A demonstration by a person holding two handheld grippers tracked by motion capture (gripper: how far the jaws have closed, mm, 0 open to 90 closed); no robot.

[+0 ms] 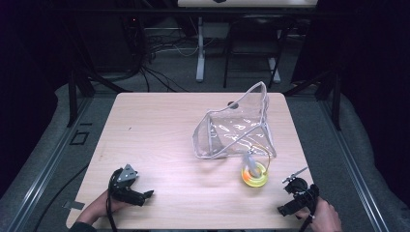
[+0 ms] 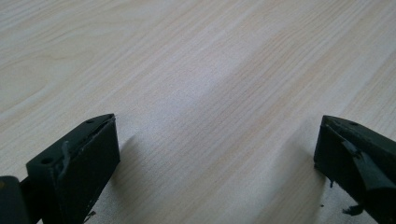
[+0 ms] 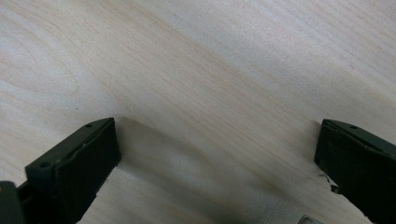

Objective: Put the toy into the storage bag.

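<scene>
While both hands rest at the near edge of the pale wood-grain tabletop [image 1: 159, 140], neither gripper holds anything. Left gripper [image 1: 145, 195]: black, grey three-cornered plate on top, lying low at the near left, pointing right; in the left gripper view its jaws stand wide apart over bare wood. Right gripper [image 1: 283, 209]: black, at the near right corner, pointing left; in the right gripper view its jaws are likewise spread wide, bare wood between them.

Nearest item: small round yellow-green and orange object [image 1: 254, 174], with a pale piece lying across its top, up and left of the right gripper, apart from it. Just behind it, touching or nearly so: clear plastic pouch with white edging [image 1: 234, 128], standing up, right of tabletop centre. Beyond the far edge: dark floor with cables [image 1: 159, 48] and table legs.
</scene>
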